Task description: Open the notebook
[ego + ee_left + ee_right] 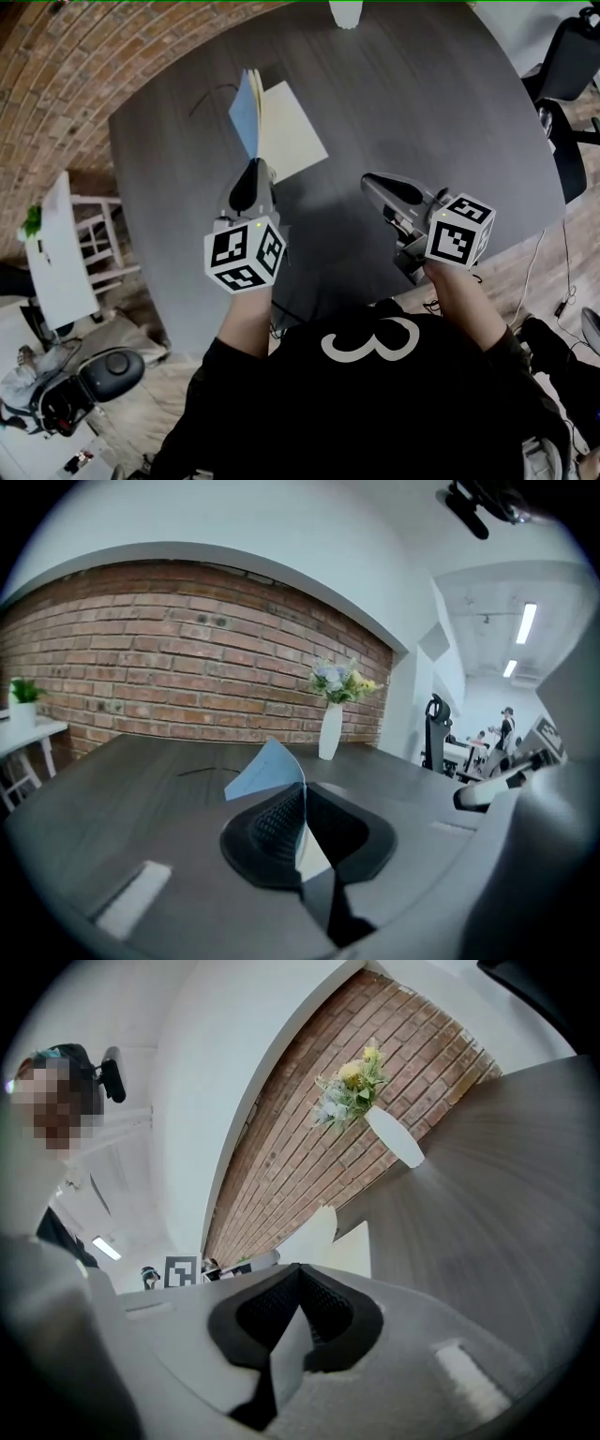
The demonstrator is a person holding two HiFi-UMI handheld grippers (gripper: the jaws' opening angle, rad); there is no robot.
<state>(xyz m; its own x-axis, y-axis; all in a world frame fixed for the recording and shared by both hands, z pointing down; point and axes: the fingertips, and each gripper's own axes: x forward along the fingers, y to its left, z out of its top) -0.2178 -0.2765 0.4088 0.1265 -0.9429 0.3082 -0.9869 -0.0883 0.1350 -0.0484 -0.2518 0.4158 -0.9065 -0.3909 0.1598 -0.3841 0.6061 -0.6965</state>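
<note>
Now the opening is under way. The left hand-held gripper (255, 176) pinches the blue cover (246, 114) of the notebook (292, 131), which lies on the far half of the surface (422, 112), nearer its left edge. The cover stands roughly upright. The right hand-held gripper (382, 190) hovers closed and empty. Next, I judge, the cover must swing leftward and be laid flat.

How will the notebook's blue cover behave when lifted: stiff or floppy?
Likely floppy: the cover bows where the left gripper pinches its edge. Probably light too, since a pinch at the rim holds it upright. The thin notebook may slide or lift with it, as nothing holds it down.
</note>
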